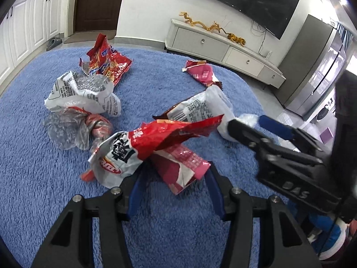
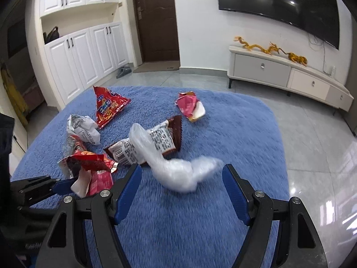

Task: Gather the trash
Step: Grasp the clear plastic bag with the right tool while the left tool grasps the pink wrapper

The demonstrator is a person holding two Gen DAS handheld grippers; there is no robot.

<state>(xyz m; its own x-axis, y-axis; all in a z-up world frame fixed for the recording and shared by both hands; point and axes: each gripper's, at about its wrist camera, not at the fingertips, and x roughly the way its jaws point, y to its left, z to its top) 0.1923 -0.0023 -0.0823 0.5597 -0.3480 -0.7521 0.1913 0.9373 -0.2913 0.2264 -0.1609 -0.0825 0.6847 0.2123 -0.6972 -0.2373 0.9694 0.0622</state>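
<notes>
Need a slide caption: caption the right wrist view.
Open right gripper approaches crumpled clear plastic bag among snack wrappers on blue rug.

Black tool [image 1: 174, 174] frames, blue pads [image 2: 234, 192], silver screws

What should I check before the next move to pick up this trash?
1. Right tool open: ok, its fingers stand wide apart.
2. Clear plastic bag lined up between the right tool's fingers: ok, though it looks blurry.
3. Left tool gripping the pink wrapper and the red-and-white wrapper: cannot tell. They sit between its fingers, but whether the fingers are pressing on them is unclear.
4. Blue rug free of other trash: not ok. The red triangle wrapper and the brown wrapper lie there, among others.
5. Bin in sight: not ok, none shows in either view.
</notes>
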